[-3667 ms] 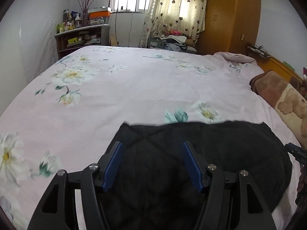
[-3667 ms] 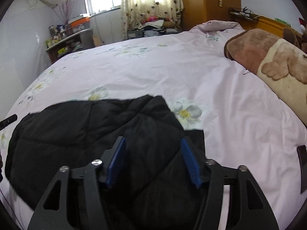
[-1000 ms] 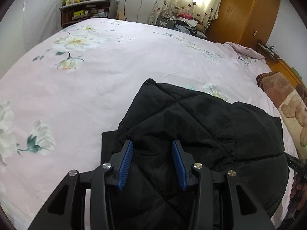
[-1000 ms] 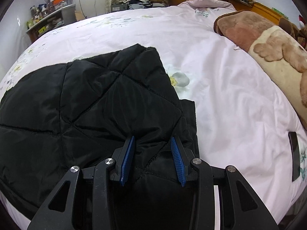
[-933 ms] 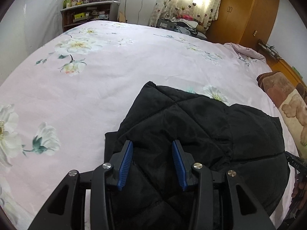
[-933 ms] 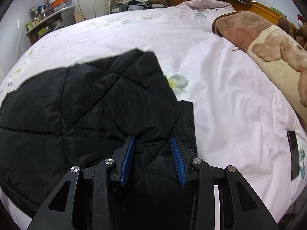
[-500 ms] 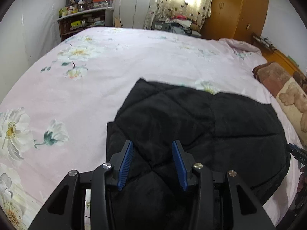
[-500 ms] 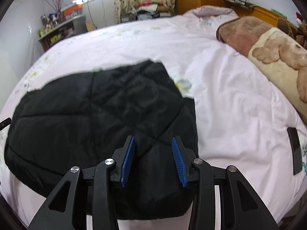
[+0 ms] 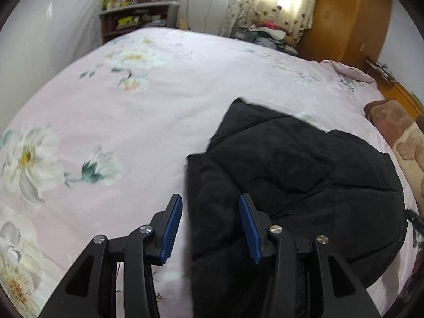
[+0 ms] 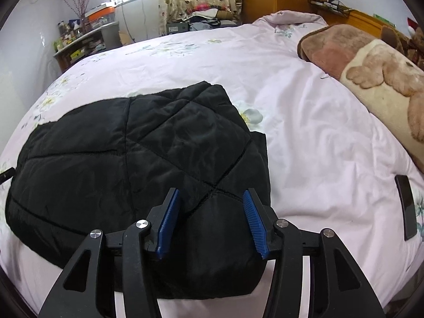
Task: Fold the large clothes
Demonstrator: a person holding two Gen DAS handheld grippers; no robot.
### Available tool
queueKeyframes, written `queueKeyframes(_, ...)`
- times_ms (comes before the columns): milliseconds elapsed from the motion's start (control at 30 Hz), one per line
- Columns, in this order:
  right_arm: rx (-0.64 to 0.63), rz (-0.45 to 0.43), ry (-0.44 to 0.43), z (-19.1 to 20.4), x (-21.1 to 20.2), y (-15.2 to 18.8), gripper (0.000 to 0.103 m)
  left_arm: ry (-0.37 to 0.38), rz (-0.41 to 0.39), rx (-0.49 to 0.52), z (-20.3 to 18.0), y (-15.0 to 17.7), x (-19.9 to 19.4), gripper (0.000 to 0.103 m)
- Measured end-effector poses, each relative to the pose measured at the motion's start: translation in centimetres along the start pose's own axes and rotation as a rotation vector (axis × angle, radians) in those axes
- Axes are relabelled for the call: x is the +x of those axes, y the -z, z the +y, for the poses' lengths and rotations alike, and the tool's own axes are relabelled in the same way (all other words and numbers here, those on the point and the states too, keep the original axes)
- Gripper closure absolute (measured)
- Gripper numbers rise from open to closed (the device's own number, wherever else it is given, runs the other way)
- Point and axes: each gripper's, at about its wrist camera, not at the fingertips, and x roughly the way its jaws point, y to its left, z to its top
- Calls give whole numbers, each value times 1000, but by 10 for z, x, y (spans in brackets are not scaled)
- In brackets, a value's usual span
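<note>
Left wrist view: the left gripper [image 9: 210, 222], clamped on the black quilted padded jacket [image 9: 304, 175] 1 s ago, now gapes empty over its left edge on the pink floral bedspread [image 9: 111, 111]; that fold looks done.

Right wrist view: the right gripper [image 10: 212, 221] has likewise released. Only here: a dark flat phone [image 10: 406, 206].

My left gripper [image 9: 210, 210] shifted left since 0.5 s ago: left blue pad [image 9: 171, 228] now over pink bedsheet [image 9: 127, 122], no longer over black jacket [image 9: 291, 175]. My right gripper [image 10: 212, 206] widened since 1.0 s ago; fabric pinch released. Jacket fold settled flatter.
</note>
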Motion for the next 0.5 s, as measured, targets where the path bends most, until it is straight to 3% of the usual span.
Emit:
queueKeyframes(233, 59, 32, 37, -23, 22, 6, 42, 68, 60, -45, 10, 1, 29, 47)
queueKeyframes(400, 158, 75, -52, -46, 41, 7, 37, 108, 84, -79, 15, 1, 46, 32)
queueKeyframes(500, 205, 89, -108, -56, 50, 9, 37, 144, 97, -127, 25, 5, 48, 28)
